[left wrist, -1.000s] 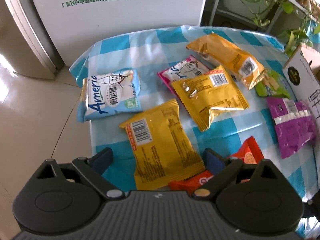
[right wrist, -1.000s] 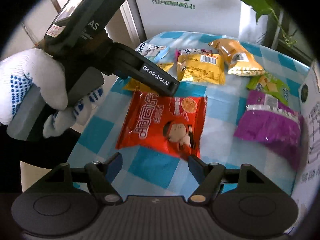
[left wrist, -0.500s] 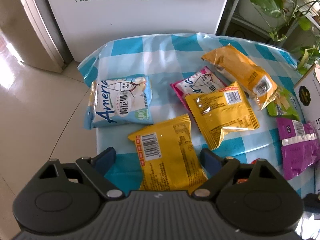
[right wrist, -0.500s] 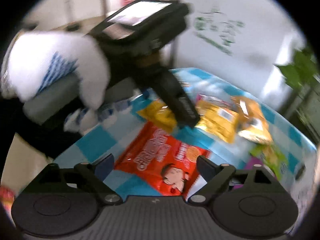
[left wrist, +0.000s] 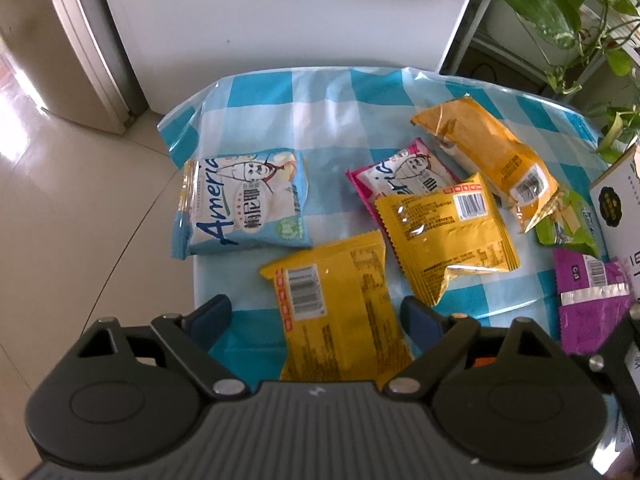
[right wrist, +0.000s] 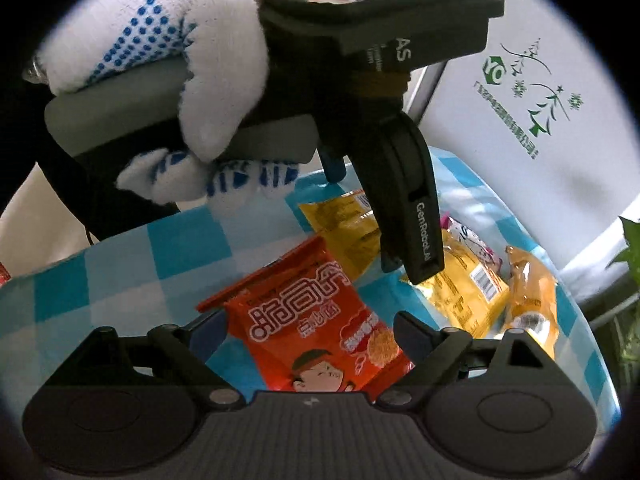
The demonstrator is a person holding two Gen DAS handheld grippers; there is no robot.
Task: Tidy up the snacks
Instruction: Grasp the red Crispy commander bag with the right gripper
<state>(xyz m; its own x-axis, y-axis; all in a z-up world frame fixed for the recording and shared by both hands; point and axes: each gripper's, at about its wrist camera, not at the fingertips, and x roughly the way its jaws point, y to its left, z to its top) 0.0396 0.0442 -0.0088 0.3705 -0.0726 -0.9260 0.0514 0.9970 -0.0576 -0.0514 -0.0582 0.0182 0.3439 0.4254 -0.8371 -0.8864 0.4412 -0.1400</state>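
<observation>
Snack packets lie on a blue-checked tablecloth [left wrist: 320, 96]. My left gripper [left wrist: 316, 314] is open, its fingers either side of a yellow packet [left wrist: 340, 316] lying flat. Beyond lie a light blue packet [left wrist: 244, 204], a pink packet [left wrist: 404, 168], a second yellow packet [left wrist: 444, 232], an orange packet [left wrist: 488, 152], a green packet [left wrist: 568, 220] and a purple packet [left wrist: 588, 300]. My right gripper [right wrist: 310, 332] is open, its fingers either side of a red packet [right wrist: 316, 328]. The left gripper [right wrist: 408, 216] and its gloved hand [right wrist: 180, 76] fill the upper right wrist view.
A white appliance box with green print [left wrist: 280, 20] stands behind the table. A white carton [left wrist: 616, 196] stands at the right edge. Potted plants [left wrist: 560, 8] are at the back right. Tiled floor [left wrist: 60, 220] lies left of the table edge.
My left gripper has drawn back and tilted, so the yellow packet sits lower between its fingers. My right gripper has come down close over the red packet, which now lies between its fingers.
</observation>
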